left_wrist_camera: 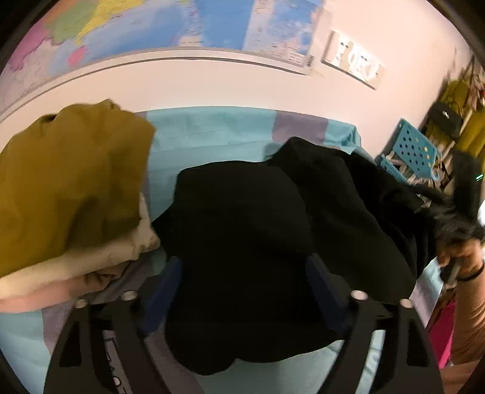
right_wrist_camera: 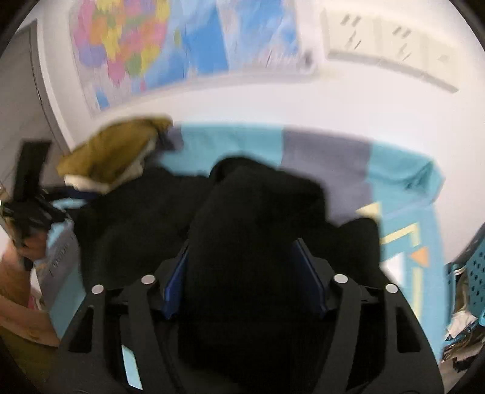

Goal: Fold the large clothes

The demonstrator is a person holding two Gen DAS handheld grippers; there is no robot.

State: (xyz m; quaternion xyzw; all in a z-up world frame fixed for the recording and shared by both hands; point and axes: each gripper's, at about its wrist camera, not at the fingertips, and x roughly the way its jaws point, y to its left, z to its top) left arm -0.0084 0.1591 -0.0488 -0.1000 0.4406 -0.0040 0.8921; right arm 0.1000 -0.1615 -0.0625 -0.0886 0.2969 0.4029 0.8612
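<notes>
A black garment (left_wrist_camera: 257, 242) fills the middle of the view, heaped on a bed sheet (left_wrist_camera: 212, 133) of turquoise and grey-lilac blocks. The left gripper (left_wrist_camera: 245, 272) reaches in from six o'clock, its blue pads (left_wrist_camera: 318, 278) standing wide on either side of the black cloth, which bulges between them; whether the pads press on it cannot be told. At nine o'clock lies a stack of folded clothes (left_wrist_camera: 69, 188), mustard on top, cream and pink beneath. At three o'clock a hand (left_wrist_camera: 463, 254) grips dark fabric. A turquoise perforated basket (left_wrist_camera: 409, 148) sits at two o'clock, a wall map (left_wrist_camera: 182, 24) at twelve.
</notes>
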